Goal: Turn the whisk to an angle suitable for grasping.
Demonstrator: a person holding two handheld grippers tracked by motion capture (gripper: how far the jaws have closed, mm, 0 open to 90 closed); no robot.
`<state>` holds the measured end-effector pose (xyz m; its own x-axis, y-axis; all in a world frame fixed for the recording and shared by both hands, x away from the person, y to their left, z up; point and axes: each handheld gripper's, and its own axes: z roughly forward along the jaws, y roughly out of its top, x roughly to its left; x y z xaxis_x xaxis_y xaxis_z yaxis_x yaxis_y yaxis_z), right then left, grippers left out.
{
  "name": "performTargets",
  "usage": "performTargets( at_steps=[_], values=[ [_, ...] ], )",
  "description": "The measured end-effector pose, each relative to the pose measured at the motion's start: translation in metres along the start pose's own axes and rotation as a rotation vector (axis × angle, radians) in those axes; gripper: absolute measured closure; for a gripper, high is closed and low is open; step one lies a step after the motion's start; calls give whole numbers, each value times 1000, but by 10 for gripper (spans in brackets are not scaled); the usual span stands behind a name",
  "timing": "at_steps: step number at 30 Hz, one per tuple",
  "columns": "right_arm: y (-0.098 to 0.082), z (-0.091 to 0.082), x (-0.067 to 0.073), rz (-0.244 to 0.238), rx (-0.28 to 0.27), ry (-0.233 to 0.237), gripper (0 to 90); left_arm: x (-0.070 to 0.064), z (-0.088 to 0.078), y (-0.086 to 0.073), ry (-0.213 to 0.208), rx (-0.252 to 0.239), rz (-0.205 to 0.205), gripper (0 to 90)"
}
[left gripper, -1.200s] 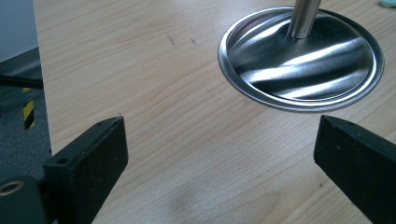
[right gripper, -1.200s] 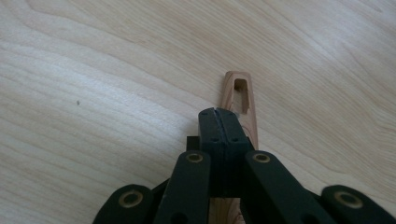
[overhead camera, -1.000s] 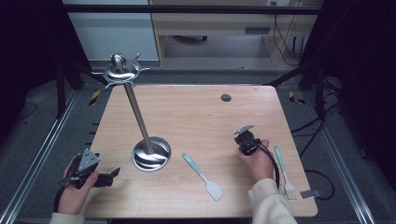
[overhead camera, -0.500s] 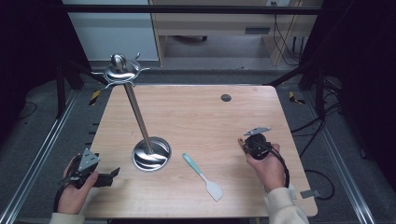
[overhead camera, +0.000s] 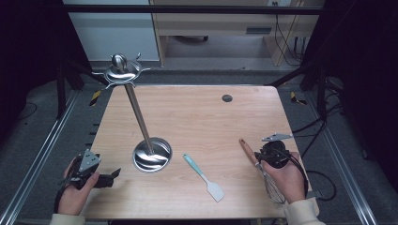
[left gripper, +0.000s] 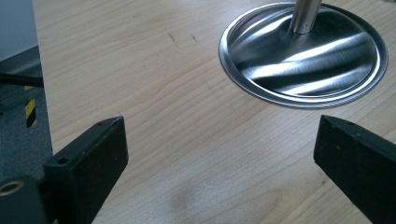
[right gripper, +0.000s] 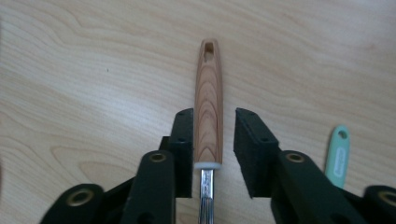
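A whisk with a wooden handle (overhead camera: 245,147) (right gripper: 208,102) lies on the table near its right front edge, wire end toward the person. My right gripper (overhead camera: 261,157) (right gripper: 214,140) stands over it with the handle between the jaws. These have just been opening: a gap shows beside the right pad, so nothing is gripped. My left gripper (overhead camera: 111,177) (left gripper: 219,154) rests at the front left, jaws wide open over bare wood, pointing at the round base (left gripper: 303,51) of the metal stand (overhead camera: 151,154).
A teal-handled spatula (overhead camera: 202,177) (right gripper: 338,156) lies between the stand and the whisk. The stand's pole rises to a hooked top (overhead camera: 121,71) at the back left. A small dark hole (overhead camera: 227,98) sits in the wooden table (overhead camera: 197,117).
My right hand has moved right and toward the front edge. The whisk's wooden handle now shows beside the gripper. The left hand has stayed in place.
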<state>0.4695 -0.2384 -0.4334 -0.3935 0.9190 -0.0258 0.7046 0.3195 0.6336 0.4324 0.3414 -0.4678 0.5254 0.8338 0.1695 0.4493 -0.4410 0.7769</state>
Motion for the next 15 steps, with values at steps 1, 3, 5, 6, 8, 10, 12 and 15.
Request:
performTargets(
  at_steps=[1,3,5,6,8,10,12,15],
  values=[
    [-1,1,-1,1,14,4,662,0,0,0,0,1,2,26],
    [-3,4,-2,3,29,6,632,0,0,0,-1,0,4,26],
    [-5,7,-3,12,57,16,602,0,0,0,-1,2,4,26],
    [-6,10,-4,13,67,19,588,0,0,0,-3,5,6,26],
    [-7,15,-5,25,89,29,580,0,0,0,-4,5,7,26],
    [-8,17,-6,37,98,46,577,0,0,0,-4,5,6,26],
    [-10,21,-7,50,119,55,576,0,0,0,-5,7,6,26],
    [-11,25,-8,64,137,66,574,0,0,0,-5,6,6,26]
  ],
)
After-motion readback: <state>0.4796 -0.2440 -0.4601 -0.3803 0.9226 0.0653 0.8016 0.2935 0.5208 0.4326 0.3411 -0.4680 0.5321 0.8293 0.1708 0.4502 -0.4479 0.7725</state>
